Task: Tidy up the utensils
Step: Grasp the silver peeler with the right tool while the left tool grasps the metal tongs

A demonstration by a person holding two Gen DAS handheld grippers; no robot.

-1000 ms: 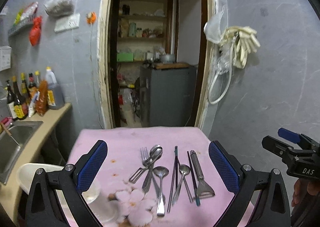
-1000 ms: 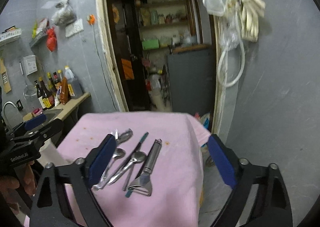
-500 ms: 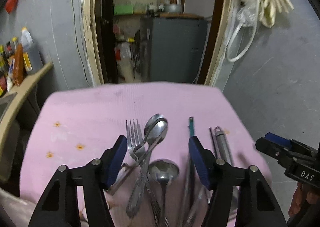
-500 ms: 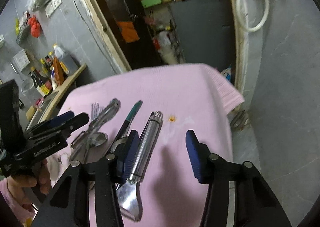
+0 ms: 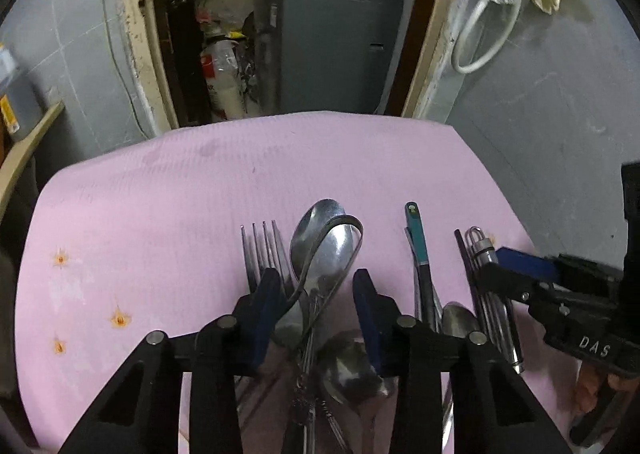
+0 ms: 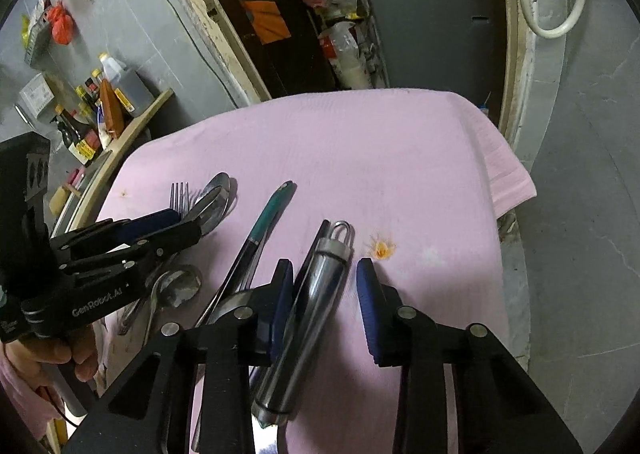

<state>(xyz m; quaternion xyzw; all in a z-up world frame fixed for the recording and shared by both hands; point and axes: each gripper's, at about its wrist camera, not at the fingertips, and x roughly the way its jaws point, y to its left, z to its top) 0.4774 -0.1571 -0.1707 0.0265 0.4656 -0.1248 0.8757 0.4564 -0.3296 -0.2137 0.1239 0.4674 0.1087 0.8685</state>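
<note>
Steel utensils lie side by side on a pink cloth (image 5: 160,214). My left gripper (image 5: 316,282) is low over two stacked spoons (image 5: 328,242), which run between its closing jaws; the pads are not pressing on them. A fork (image 5: 262,250) lies just left of it and a larger spoon (image 5: 348,370) sits under it. My right gripper (image 6: 325,274) straddles the steel handle of a peeler (image 6: 320,294). Its jaws are closing, with a gap still at the right pad. A teal-handled utensil (image 6: 268,214) lies between the two groups. The left gripper (image 6: 188,224) also shows in the right wrist view.
The cloth's far edge (image 6: 504,158) hangs off the table's corner by a grey wall. A doorway with a grey cabinet (image 5: 328,46) stands behind. A counter with bottles (image 6: 100,102) is at the left. A person's hand (image 6: 52,350) holds the left gripper.
Both grippers have dropped and tilted down onto the utensils. Their jaws have narrowed from wide open, the left around the spoons and the right around the peeler handle.
</note>
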